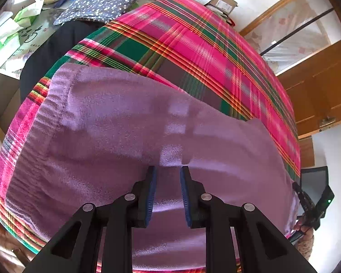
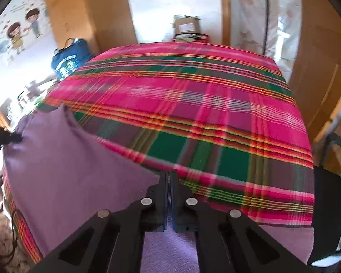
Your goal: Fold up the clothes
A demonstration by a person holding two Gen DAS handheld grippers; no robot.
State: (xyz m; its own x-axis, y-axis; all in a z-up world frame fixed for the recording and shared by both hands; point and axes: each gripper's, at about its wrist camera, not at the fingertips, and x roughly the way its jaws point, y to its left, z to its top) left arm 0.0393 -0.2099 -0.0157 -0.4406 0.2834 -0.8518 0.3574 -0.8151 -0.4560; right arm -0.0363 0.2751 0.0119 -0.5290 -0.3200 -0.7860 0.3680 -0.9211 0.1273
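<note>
L gripper (image 1: 168, 170) jaws sitting partly open w/ purple garment (image 1: 116, 122) between; R gripper (image 2: 169, 173) jaws closing tight on garment edge, over plaid cloth (image 2: 216, 104).

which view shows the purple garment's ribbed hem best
The left wrist view: the purple garment fills it, sharp, with the ribbed hem plain along its left edge. The right wrist view shows only a blurred, smooth part, with no ribbing discernible.

We held both grippers tilted downward: the left gripper (image 1: 168, 170) stood slightly parted, the right gripper (image 2: 169, 174) fully closed.
</note>
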